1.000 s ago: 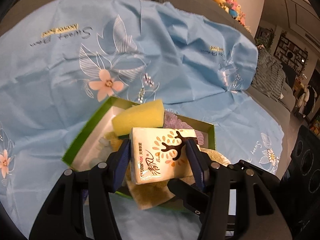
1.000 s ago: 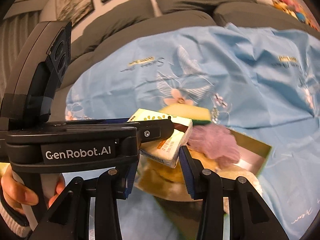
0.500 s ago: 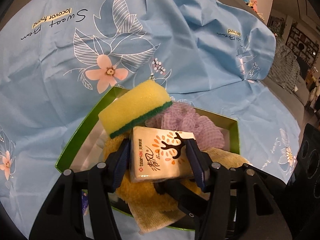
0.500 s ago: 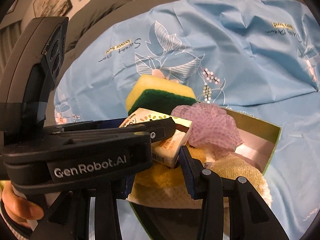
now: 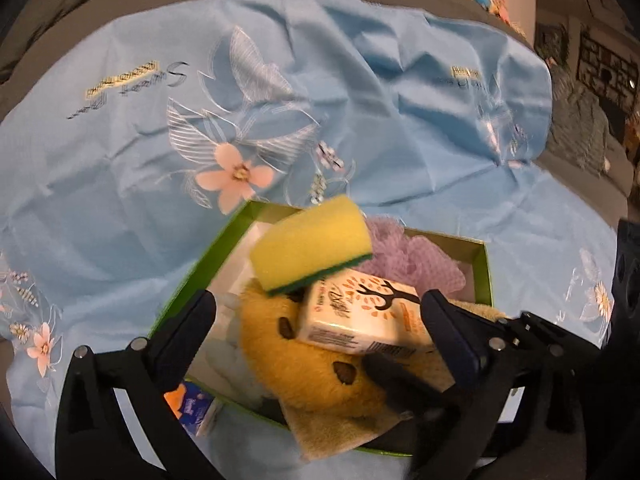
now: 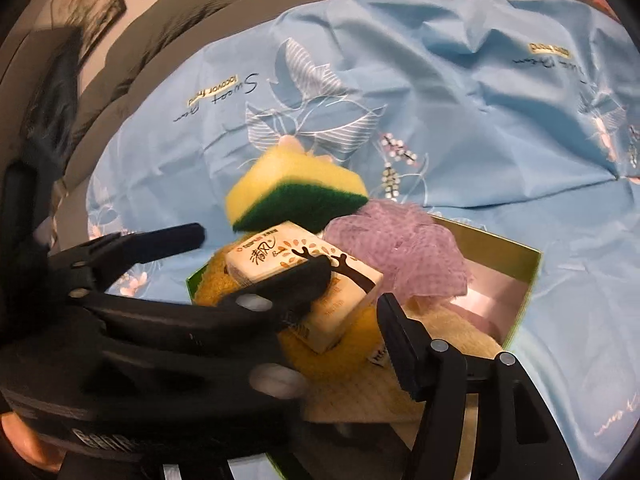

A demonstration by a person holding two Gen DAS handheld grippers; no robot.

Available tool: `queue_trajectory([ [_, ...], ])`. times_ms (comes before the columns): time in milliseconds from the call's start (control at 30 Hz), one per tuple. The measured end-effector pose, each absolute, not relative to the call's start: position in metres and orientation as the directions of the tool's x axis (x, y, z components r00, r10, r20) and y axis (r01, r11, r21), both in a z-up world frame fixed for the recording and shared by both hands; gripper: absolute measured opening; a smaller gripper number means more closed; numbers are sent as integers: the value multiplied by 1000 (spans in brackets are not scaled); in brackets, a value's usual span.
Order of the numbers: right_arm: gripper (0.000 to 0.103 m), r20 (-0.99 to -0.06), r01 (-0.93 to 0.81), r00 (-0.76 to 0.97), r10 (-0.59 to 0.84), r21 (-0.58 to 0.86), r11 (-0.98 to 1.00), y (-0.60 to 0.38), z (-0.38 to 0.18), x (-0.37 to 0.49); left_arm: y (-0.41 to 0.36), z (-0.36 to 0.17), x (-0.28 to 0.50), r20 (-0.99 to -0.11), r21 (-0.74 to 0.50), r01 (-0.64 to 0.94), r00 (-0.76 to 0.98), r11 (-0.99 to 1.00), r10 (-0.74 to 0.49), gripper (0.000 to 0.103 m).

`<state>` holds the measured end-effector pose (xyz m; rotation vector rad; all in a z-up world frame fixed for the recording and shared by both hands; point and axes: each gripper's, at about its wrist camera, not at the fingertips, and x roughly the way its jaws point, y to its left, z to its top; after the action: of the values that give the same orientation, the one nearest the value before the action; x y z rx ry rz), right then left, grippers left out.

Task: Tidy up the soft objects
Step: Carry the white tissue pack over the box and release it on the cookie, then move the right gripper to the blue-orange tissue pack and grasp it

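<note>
A green-rimmed box [image 5: 200,272] [image 6: 524,280] sits on a blue flowered cloth. It holds a yellow-and-green sponge [image 5: 310,242] [image 6: 296,192], a purple mesh puff [image 5: 416,258] [image 6: 400,256], a yellow plush [image 5: 304,360] and a pale towel [image 6: 452,340]. A white tissue pack [image 5: 360,312] [image 6: 304,268] lies on the plush. My left gripper [image 5: 318,320] is open around the pack, fingers apart from it. My right gripper [image 6: 304,320] is open over the box, with the left gripper crossing in front of it.
The blue cloth [image 5: 120,168] covers a grey sofa. A small blue-and-orange packet [image 5: 192,404] lies outside the box's near corner. Sofa cushions [image 6: 200,8] rise behind, and shelves [image 5: 600,64] stand at far right.
My left gripper has opened and let go of the tissue pack, which now rests on the plush in the box. Both grippers have drawn back a little.
</note>
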<state>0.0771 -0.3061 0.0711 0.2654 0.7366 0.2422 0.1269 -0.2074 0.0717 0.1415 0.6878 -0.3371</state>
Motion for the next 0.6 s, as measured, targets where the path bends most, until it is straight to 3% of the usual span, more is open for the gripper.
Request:
queue_trajectory([
  [200, 64, -603, -92, 755, 258, 292, 952, -312, 86, 62, -179, 84, 113, -606, -31, 290, 755, 956, -249, 102],
  [600, 67, -567, -175, 768, 296, 259, 950, -279, 98, 49, -90, 79, 72, -590, -174, 183, 768, 968, -251, 102],
])
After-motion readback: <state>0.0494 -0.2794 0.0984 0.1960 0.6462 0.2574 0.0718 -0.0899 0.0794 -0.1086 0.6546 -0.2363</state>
